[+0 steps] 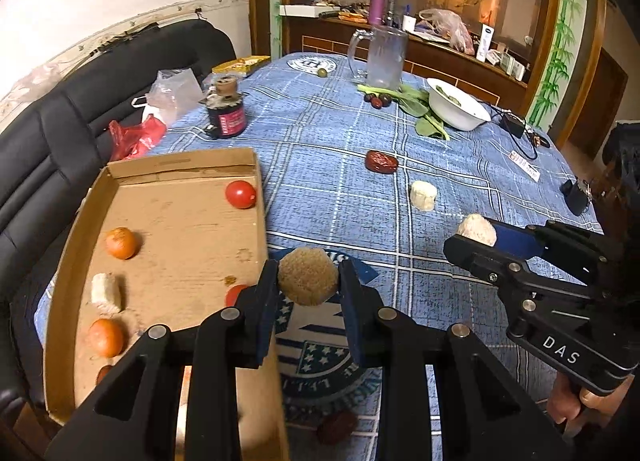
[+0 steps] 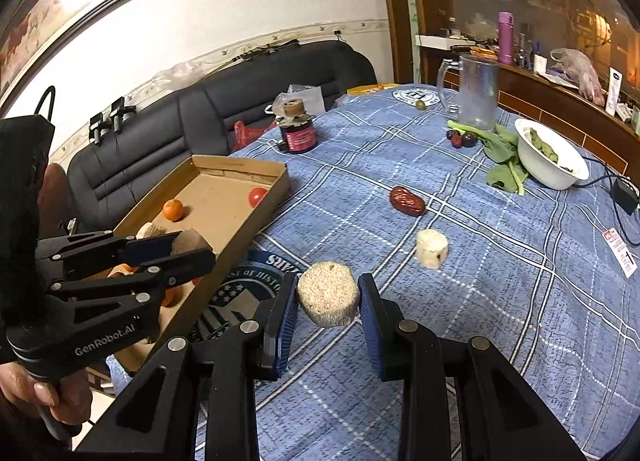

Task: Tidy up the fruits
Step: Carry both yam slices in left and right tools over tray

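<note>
"DAS" is printed on the right gripper (image 1: 476,239) and "GenRobot.AI" on the left gripper (image 2: 192,247). The left one clamps a tan rough ball (image 1: 308,276) beside the cardboard tray (image 1: 262,201) right wall. The right one seems closed on a pale rough chunk (image 2: 328,294) above the blue tablecloth (image 2: 460,261), near its front edge.

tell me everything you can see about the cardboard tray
The cardboard tray is a shallow, open, brown rectangular box with low upright walls and a stained floor. It sits at the table's edge beside the black sofa, on the blue plaid cloth. Inside lie a red tomato, two orange fruits, a pale cut chunk and partly hidden pieces. The left claw, shut on a tan chunk, is just beside its right wall.
</note>
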